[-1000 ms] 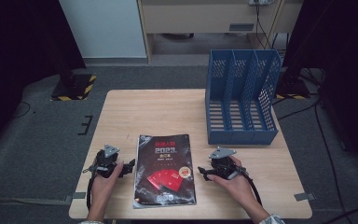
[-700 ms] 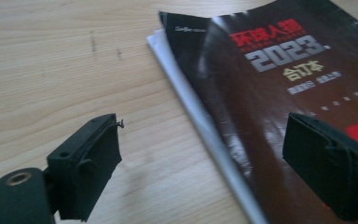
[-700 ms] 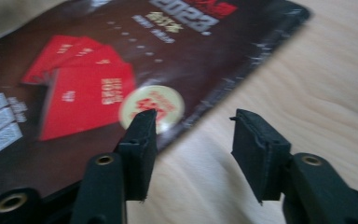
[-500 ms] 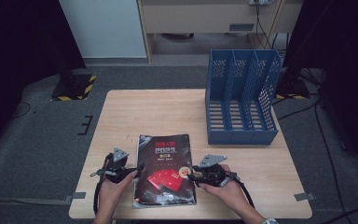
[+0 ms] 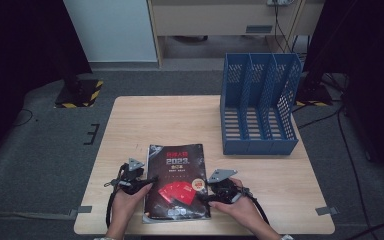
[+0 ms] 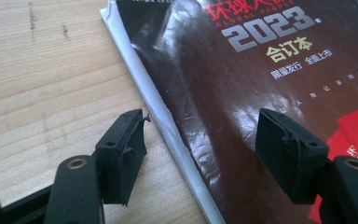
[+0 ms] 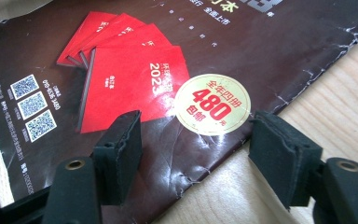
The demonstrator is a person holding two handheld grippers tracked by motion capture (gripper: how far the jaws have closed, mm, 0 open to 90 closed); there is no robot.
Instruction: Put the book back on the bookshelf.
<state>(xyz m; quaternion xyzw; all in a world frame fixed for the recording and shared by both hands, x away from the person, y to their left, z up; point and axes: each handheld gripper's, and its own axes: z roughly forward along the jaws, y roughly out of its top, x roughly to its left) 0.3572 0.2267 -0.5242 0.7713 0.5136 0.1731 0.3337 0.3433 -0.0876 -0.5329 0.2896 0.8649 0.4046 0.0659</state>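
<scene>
At the near edge of the table (image 5: 180, 115):
Magazine: dark, glossy magazine (image 5: 176, 182) lies flat near the front edge, well apart from the blue file rack (image 5: 258, 102) at the far right.
Left gripper: left gripper (image 6: 200, 140) straddles the magazine's left edge, jaws apart and just been closing, pads not pressing it.
Right gripper: right gripper (image 7: 196, 140) straddles the right edge near the round yellow sticker (image 7: 212, 110), jaws apart and just been opening, nothing clamped.
</scene>
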